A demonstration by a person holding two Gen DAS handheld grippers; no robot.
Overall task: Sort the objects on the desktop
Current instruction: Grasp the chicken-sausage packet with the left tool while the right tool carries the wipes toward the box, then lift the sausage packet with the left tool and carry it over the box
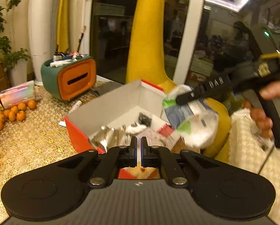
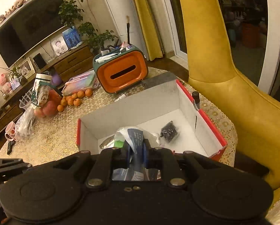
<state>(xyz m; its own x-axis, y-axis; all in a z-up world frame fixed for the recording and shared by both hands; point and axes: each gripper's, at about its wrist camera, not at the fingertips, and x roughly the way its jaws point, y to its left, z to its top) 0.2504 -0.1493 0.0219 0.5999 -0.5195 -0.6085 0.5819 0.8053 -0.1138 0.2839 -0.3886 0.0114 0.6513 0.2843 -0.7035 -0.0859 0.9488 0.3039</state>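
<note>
An open red box with a white inside [image 1: 119,101] [image 2: 211,125] stands on the table. In it lie a black bundle [image 1: 144,119] [image 2: 169,131] and a silver foil packet [image 1: 102,137] [image 2: 107,142]. My right gripper [image 2: 136,146] is shut on a soft white, blue and green plastic packet [image 2: 134,135] and holds it above the box's near side. The packet also shows in the left wrist view [image 1: 188,116], hanging over the box's right edge. My left gripper [image 1: 139,142] is shut and empty, just above the box's near rim.
A green and orange tissue box [image 1: 74,76] [image 2: 121,73] with tubes on top stands behind the red box. Small oranges [image 1: 14,112] [image 2: 74,98], a pink case [image 2: 81,82] and a fruit bag [image 2: 40,101] lie left. A yellow chair [image 2: 224,75] stands right.
</note>
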